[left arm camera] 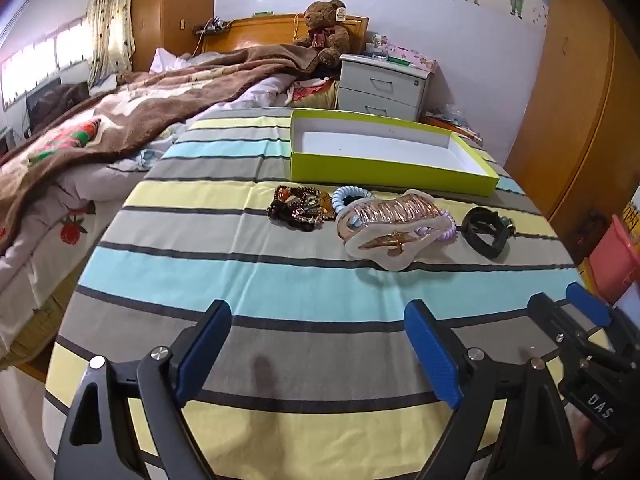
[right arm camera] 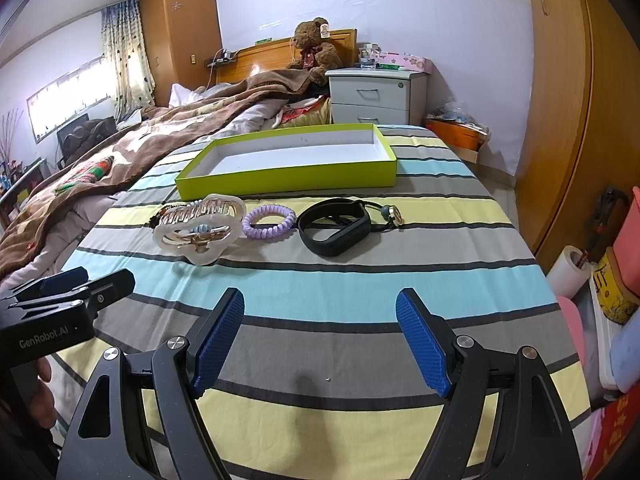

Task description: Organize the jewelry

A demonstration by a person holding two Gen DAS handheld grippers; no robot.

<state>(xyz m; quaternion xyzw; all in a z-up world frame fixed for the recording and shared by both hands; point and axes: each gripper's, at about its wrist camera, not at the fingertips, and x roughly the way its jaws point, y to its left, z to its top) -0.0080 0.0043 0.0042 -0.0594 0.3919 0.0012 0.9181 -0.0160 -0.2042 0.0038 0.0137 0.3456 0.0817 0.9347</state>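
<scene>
A lime-green open box point(left arm camera: 384, 172) point(right arm camera: 288, 178) with a white inside lies on the striped cloth. In front of it, in a row: a dark beaded bracelet heap point(left arm camera: 298, 208), a pale blue coil tie point(left arm camera: 347, 194), a big translucent claw clip point(left arm camera: 384, 228) point(right arm camera: 200, 226), a purple coil tie point(right arm camera: 269, 221), a black band point(left arm camera: 484, 230) point(right arm camera: 334, 226) and a small round charm point(right arm camera: 394, 213). My left gripper point(left arm camera: 320, 344) and right gripper point(right arm camera: 320, 336) are open and empty, well short of the row.
The striped cloth point(right arm camera: 320, 280) covers a table beside a bed with a brown blanket point(left arm camera: 120, 120). A white nightstand point(right arm camera: 376, 94) stands behind. Pink bins, a tape roll point(right arm camera: 568, 270) and tins sit at the right.
</scene>
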